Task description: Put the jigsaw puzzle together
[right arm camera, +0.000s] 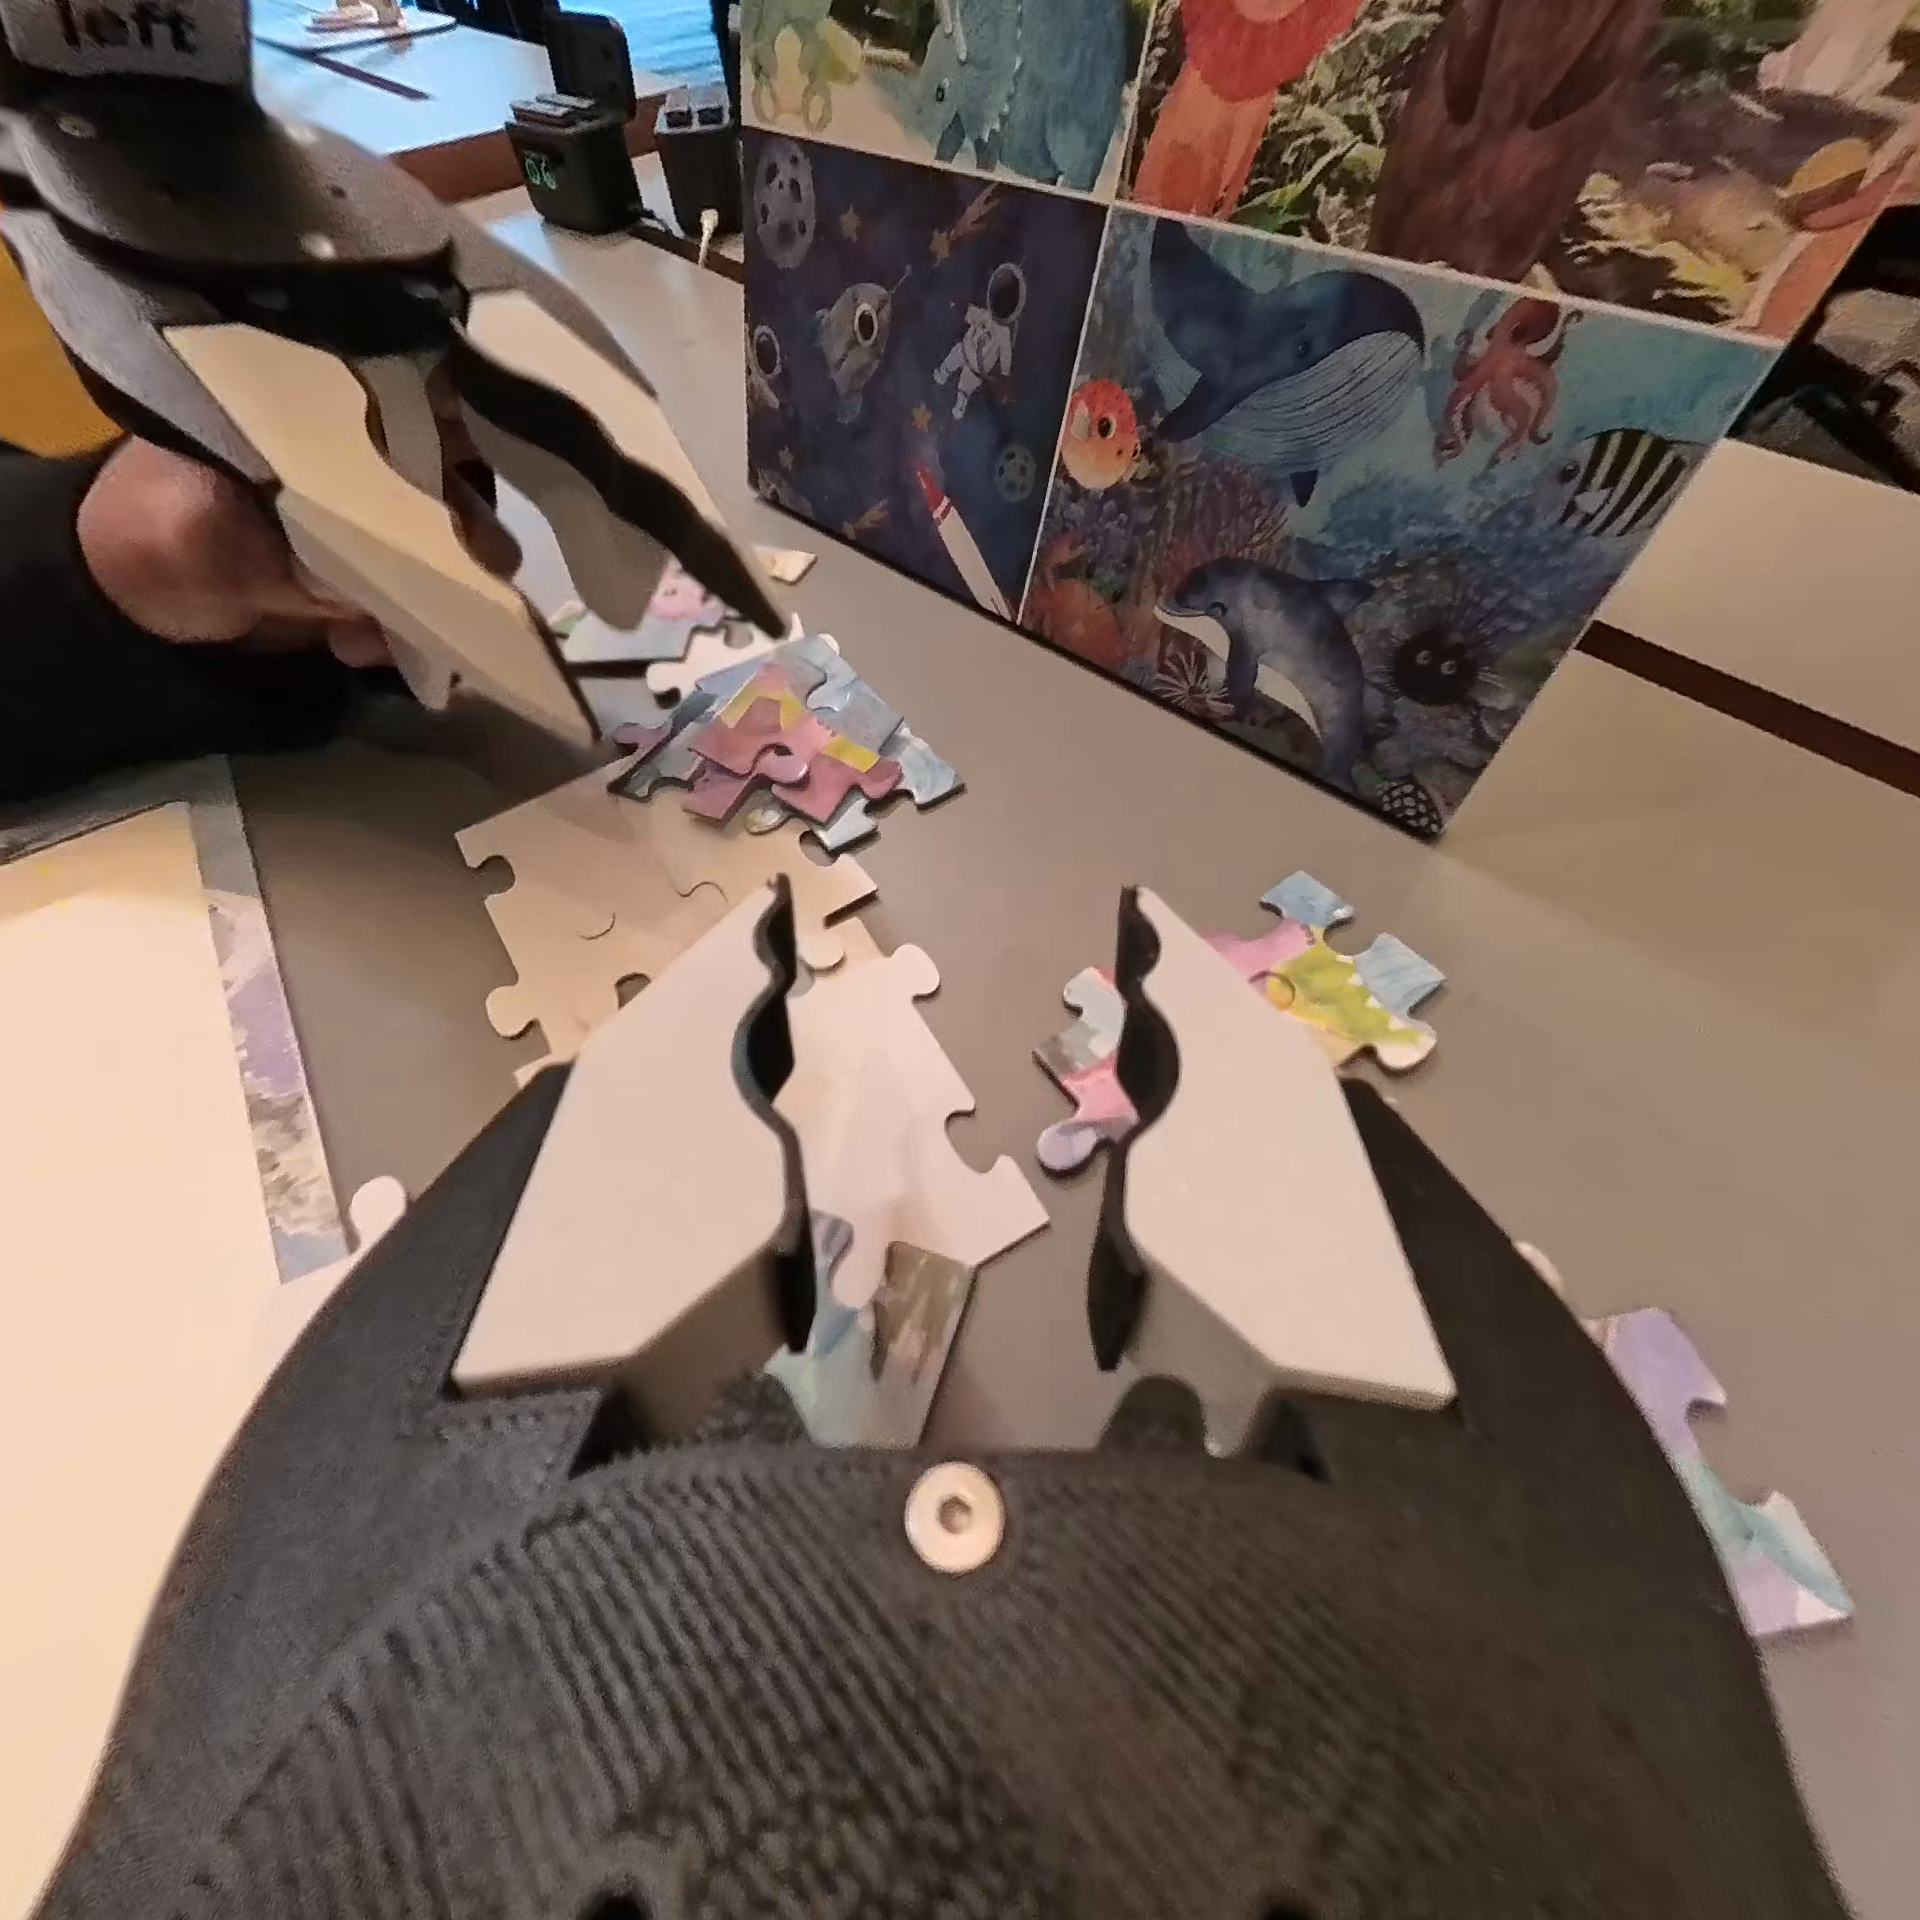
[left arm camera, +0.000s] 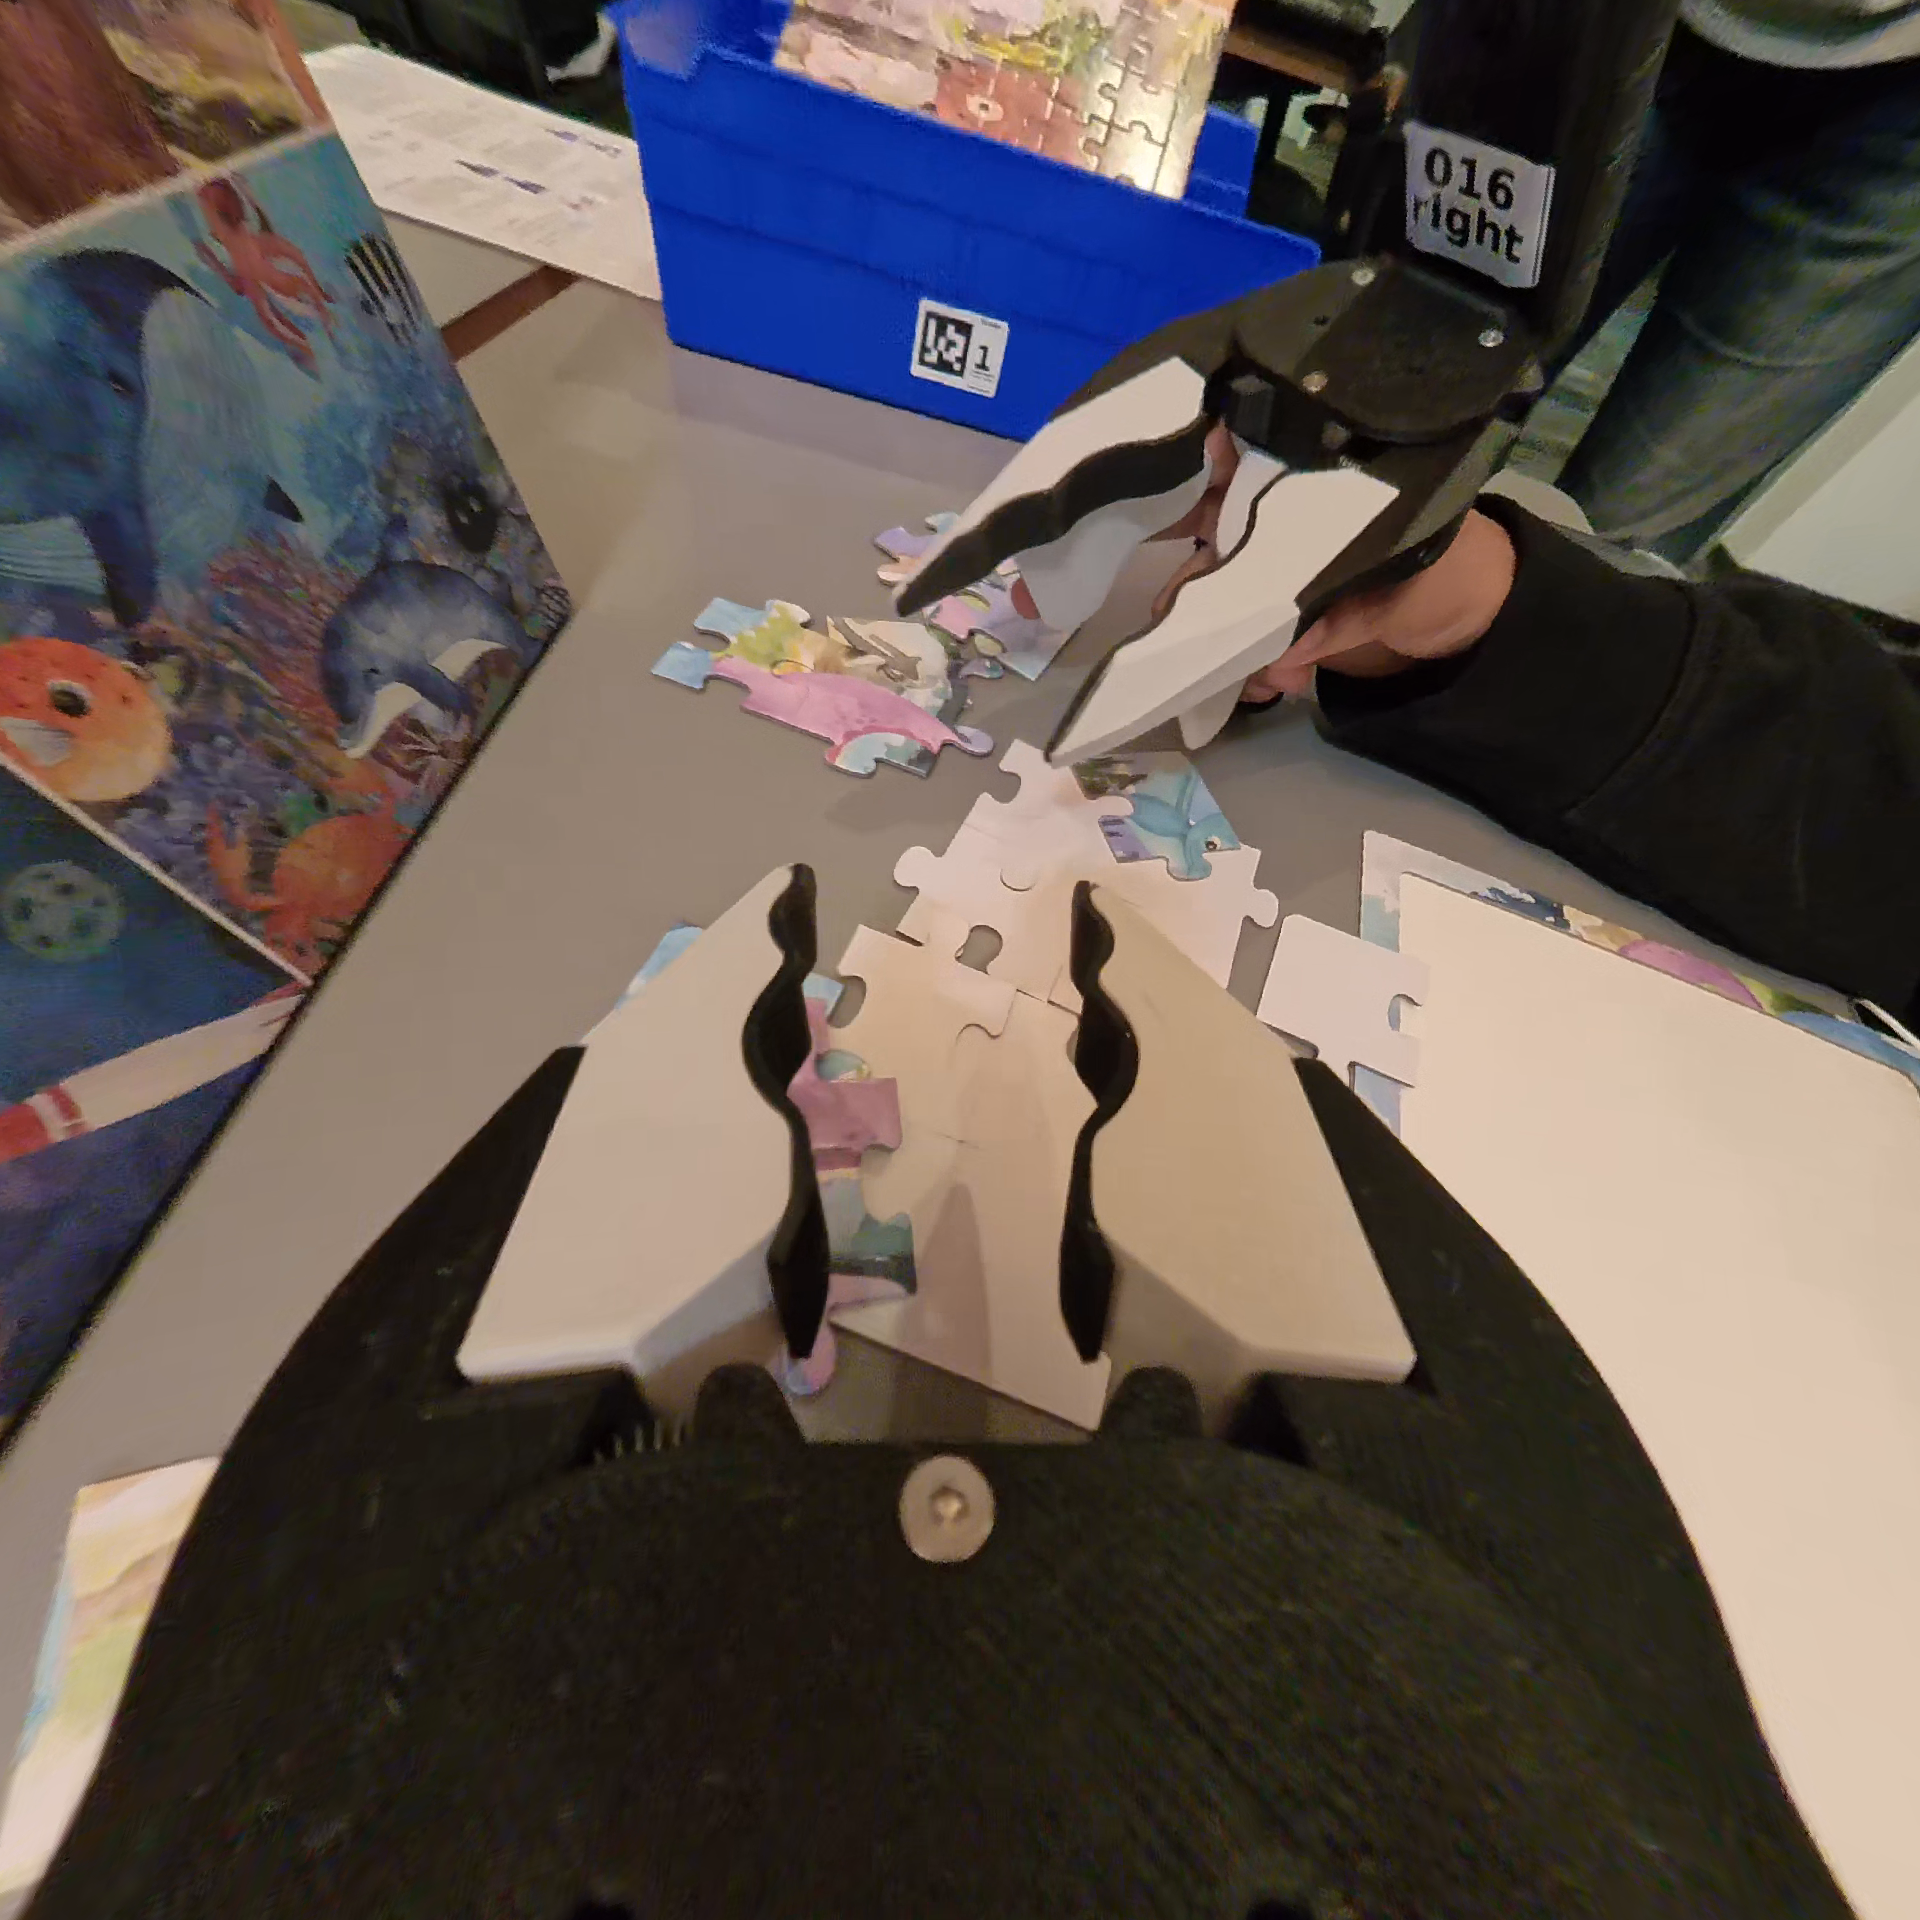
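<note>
Grey worktop (left arm camera: 582, 852) strewn with jigsaw pieces. Left gripper (left arm camera: 940, 899) at frame centre, jaws released, hovering over a joined cluster of face-down white pieces (left arm camera: 1049, 883), with pink and blue pieces (left arm camera: 847, 1117) partly hidden under its left finger. Right gripper (right arm camera: 951, 904) likewise spread, gripping nothing, a face-down white piece (right arm camera: 899, 1112) between the fingers and a pastel face-up piece (right arm camera: 1340, 987) just right of them. Illustrated puzzle box (left arm camera: 208, 582) upright at left of the left wrist view; blue bin (left arm camera: 831, 229) at top centre, holding an assembled puzzle sheet (left arm camera: 997, 73). White board (left arm camera: 1662, 1247) at right.
</note>
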